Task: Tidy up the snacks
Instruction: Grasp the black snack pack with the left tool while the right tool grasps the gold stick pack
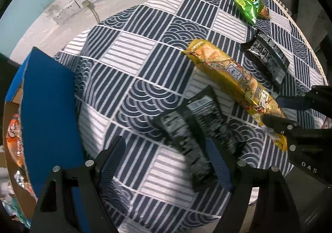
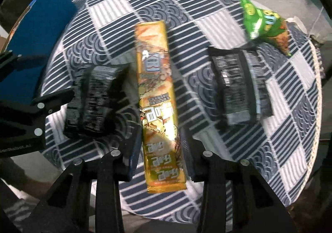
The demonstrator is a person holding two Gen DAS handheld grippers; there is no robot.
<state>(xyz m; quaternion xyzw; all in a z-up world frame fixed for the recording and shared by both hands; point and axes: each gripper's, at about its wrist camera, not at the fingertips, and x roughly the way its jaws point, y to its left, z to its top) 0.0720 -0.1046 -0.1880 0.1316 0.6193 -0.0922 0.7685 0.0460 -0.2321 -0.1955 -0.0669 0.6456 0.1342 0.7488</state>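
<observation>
Looking along my right gripper [image 2: 159, 160], I see its fingers spread on either side of the long glossy yellow snack pack [image 2: 158, 106]; whether they touch it, I cannot tell. My left gripper [image 1: 166, 162] gapes wide over a crinkly black packet [image 1: 193, 133] near the round table's [image 1: 132, 50] front edge. Bare patterned cloth lies toward the far edge. A blue box [image 1: 49, 112] at the left edge hides its contents partly.

Patterned tablecloth [image 1: 132, 50], wall w/ sockets [image 1: 83, 3]
</observation>
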